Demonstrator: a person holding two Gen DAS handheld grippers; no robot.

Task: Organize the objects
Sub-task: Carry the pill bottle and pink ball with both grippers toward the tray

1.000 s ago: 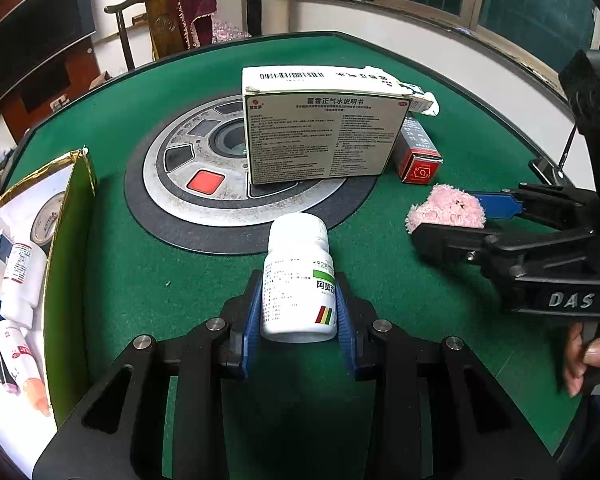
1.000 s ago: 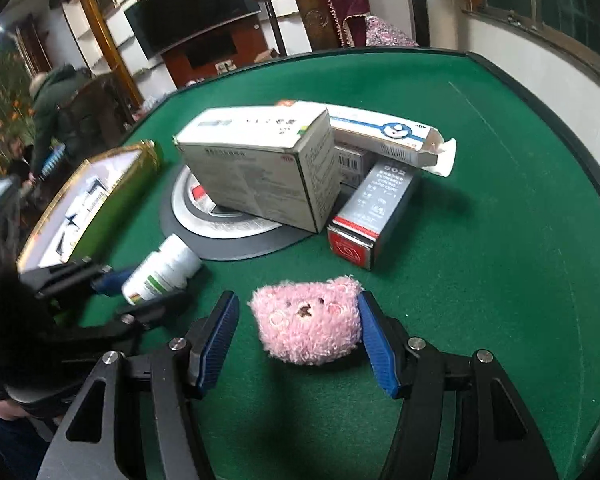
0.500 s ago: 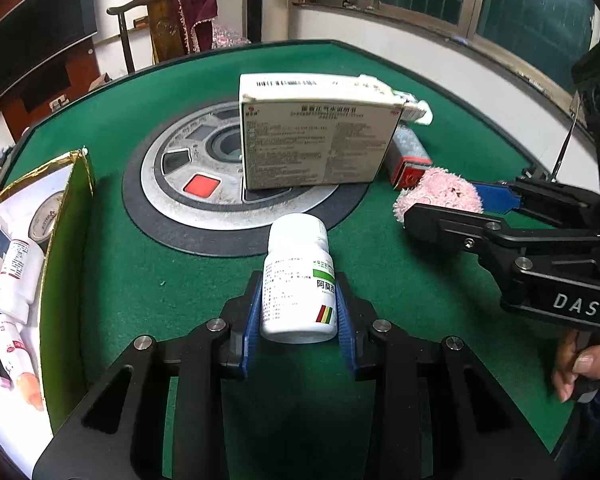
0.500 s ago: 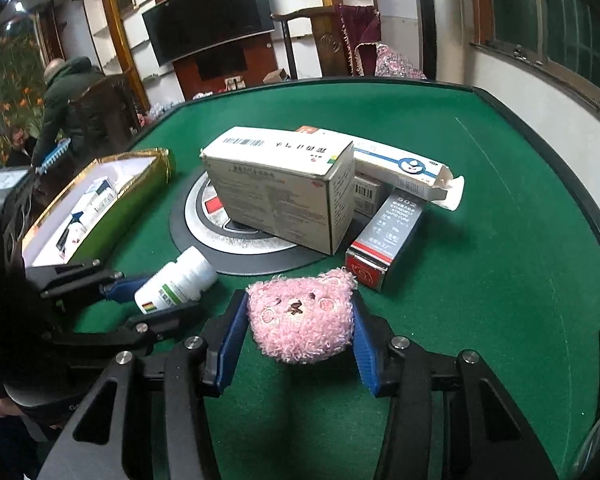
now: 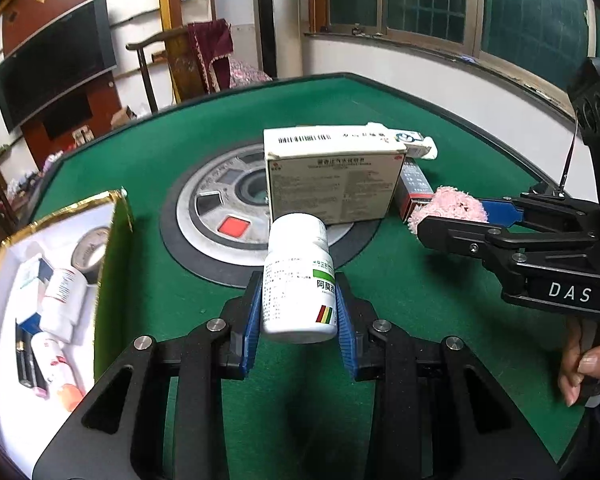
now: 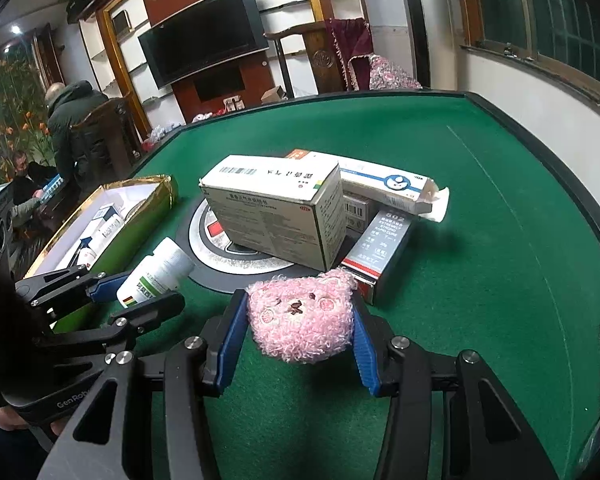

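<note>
White bottle (image 5: 299,276) base behind jaws

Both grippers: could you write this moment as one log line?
left gripper: shut on white plastic pill bottle | right gripper: shut on pink fluffy bear toy | gold-rimmed storage box: open, part-filled

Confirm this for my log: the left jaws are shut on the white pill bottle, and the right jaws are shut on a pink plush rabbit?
One error: the pink plush is a bear face, not a rabbit, as the right wrist view shows. The left jaws are indeed shut on the white pill bottle.
</note>
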